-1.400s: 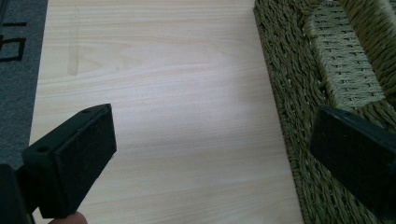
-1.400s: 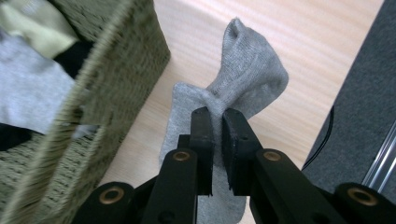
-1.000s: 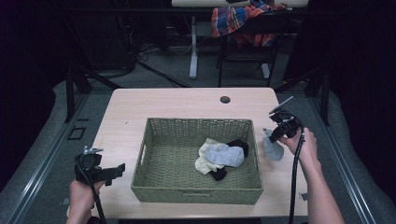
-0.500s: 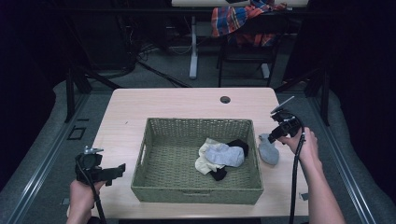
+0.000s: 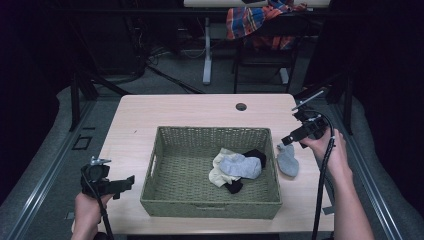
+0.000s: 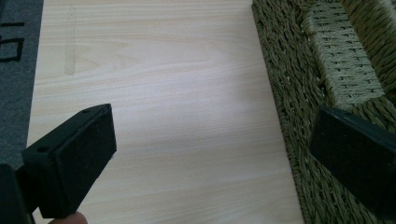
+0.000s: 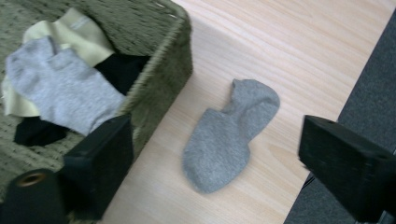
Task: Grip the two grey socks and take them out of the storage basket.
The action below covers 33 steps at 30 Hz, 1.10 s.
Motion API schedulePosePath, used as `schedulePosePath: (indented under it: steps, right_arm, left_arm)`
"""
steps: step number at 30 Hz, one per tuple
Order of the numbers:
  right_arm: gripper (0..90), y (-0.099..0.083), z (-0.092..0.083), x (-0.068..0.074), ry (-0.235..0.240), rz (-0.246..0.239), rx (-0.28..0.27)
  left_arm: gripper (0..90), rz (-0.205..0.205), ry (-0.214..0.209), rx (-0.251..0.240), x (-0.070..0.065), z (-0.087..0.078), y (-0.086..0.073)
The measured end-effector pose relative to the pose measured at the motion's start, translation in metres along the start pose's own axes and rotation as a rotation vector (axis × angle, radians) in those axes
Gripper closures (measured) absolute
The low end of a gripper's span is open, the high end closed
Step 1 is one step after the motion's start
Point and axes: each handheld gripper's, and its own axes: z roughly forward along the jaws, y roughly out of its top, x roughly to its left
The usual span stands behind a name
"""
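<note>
A green woven basket [image 5: 210,207] stands in the middle of the table. Inside it lie a grey sock [image 5: 241,165] [image 7: 60,88], a pale yellow one [image 5: 219,175] [image 7: 74,28] and a black one [image 5: 256,154] [image 7: 119,70]. A second grey sock [image 5: 288,160] [image 7: 229,135] lies flat on the table just right of the basket. My right gripper [image 5: 286,141] [image 7: 217,123] hangs above that sock; its jaws have just been opening and nothing is between them. My left gripper [image 5: 122,184] [image 6: 212,123] is open at the front left, beside the basket's left wall [image 6: 299,93].
The light wooden table [image 5: 175,112] has a round cable hole [image 5: 241,106] at its far side. Its right edge runs close by the loose sock. Behind the table stands a chair draped with plaid cloth [image 5: 260,22], with dark floor all around.
The right gripper let go of the grey sock, which now lies on the table, and rose above it with its jaws spread. The left gripper stayed put.
</note>
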Motion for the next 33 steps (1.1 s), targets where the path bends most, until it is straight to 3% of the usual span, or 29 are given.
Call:
schedulePosePath:
  steps: [7,11,17,24,33]
  right_arm:
    - [2.0,0.009,-0.015,0.027,0.037,-0.073,-0.027]
    - [0.0,0.015,-0.016,0.046,0.058,-0.145,-0.009]
    - [0.0,0.024,-0.012,0.072,0.086,-0.205,-0.015]
    - [0.0,0.032,0.005,0.096,0.104,-0.255,-0.005]
    - [0.5,0.042,0.035,0.125,0.113,-0.344,0.069]
  left_arm:
    - [0.9,-0.001,0.002,0.001,0.0,0.0,0.0]
    - [0.9,-0.003,0.002,0.001,0.0,0.0,0.0]
    - [0.9,-0.005,0.002,0.0,0.0,0.0,0.0]
    - [0.9,-0.001,0.001,0.0,0.0,0.0,0.0]
    - [0.9,-0.001,-0.002,-0.003,0.0,0.001,0.0]
